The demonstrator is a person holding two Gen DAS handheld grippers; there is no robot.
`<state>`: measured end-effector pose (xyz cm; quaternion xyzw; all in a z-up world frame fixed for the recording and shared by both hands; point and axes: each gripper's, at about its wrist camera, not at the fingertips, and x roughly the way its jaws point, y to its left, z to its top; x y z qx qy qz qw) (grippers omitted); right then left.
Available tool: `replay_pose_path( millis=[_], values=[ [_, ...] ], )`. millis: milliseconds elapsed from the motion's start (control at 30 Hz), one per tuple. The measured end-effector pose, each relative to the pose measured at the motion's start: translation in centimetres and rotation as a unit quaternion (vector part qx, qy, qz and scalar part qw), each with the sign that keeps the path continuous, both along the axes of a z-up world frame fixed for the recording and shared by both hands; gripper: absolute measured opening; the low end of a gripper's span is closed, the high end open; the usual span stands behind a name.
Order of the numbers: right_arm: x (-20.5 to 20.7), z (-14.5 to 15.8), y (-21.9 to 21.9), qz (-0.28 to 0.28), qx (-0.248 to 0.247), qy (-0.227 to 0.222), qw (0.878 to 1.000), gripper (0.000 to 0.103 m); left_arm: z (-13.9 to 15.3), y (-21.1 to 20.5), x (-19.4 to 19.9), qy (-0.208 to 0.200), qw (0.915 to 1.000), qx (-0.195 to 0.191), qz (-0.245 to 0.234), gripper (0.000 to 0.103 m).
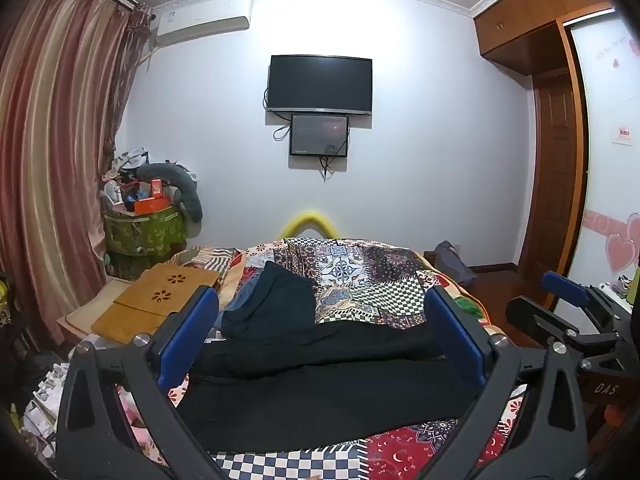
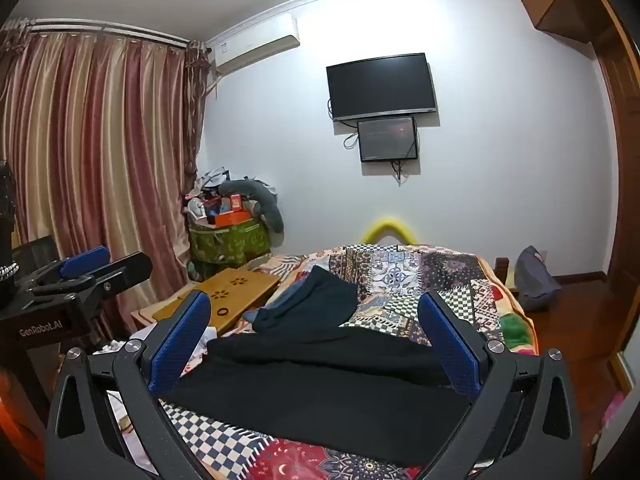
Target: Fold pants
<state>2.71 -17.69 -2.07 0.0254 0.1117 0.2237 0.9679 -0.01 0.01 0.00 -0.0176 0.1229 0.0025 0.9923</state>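
Black pants (image 1: 320, 396) lie spread across the near part of a bed with a patchwork cover (image 1: 360, 276), the two legs side by side running left to right. In the right wrist view the same black pants (image 2: 320, 384) fill the space ahead. My left gripper (image 1: 320, 312) hovers above them, open wide, blue pads empty. My right gripper (image 2: 316, 312) is likewise open and empty above the pants. The right gripper (image 1: 568, 292) also shows at the right edge of the left wrist view, and the left gripper (image 2: 86, 260) at the left edge of the right wrist view.
A dark blue folded garment (image 1: 276, 300) lies on the bed just beyond the pants. A wooden lap tray (image 1: 160, 296) rests at the bed's left. A green basket of clutter (image 1: 144, 232) stands by the striped curtain (image 1: 56, 160). A grey bag (image 2: 536, 276) sits on the floor at right.
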Motion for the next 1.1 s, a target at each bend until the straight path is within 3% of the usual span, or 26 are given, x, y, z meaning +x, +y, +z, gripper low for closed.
replay_pose_path(
  millis=[1100],
  values=[
    [1.5,0.0,-2.1,-0.013,0.007,0.011,1.0,0.103,-0.4,1.0,1.0,0.008,0.9999,-0.011,-0.003,0.103]
  ],
)
